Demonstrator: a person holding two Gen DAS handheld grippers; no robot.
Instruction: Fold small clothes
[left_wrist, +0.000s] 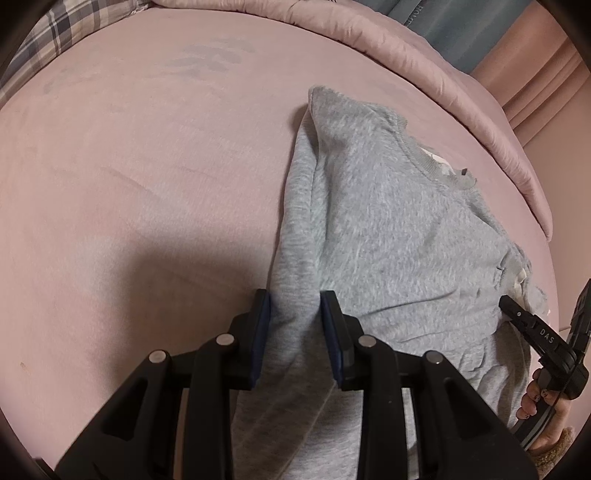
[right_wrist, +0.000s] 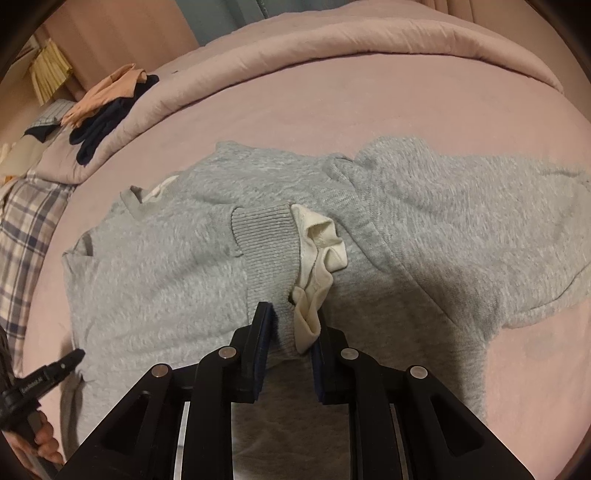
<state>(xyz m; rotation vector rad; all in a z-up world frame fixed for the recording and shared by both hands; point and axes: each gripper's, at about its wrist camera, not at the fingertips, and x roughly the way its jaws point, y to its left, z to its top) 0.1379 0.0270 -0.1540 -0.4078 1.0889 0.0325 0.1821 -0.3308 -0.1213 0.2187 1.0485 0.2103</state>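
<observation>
Pink bed sheet (left_wrist: 147, 184), bearing one grey fleece sweatshirt (left_wrist: 388, 221): soft, light, limp; best gripped at folded edges, as clenched by left tongs (left_wrist: 295, 314) and right tongs (right_wrist: 291, 332) at ribbed cuff (right_wrist: 266, 243).

Left gripper (left_wrist: 295, 308) angled down, jaws clamped on fabric. Right gripper (right_wrist: 291, 325) angled down, jaws pinching cuff.

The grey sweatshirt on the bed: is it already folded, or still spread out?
Partly folded. The grey sweatshirt has one sleeve turned in, its ribbed cuff on the chest; the other sleeve still lies spread out.
</observation>
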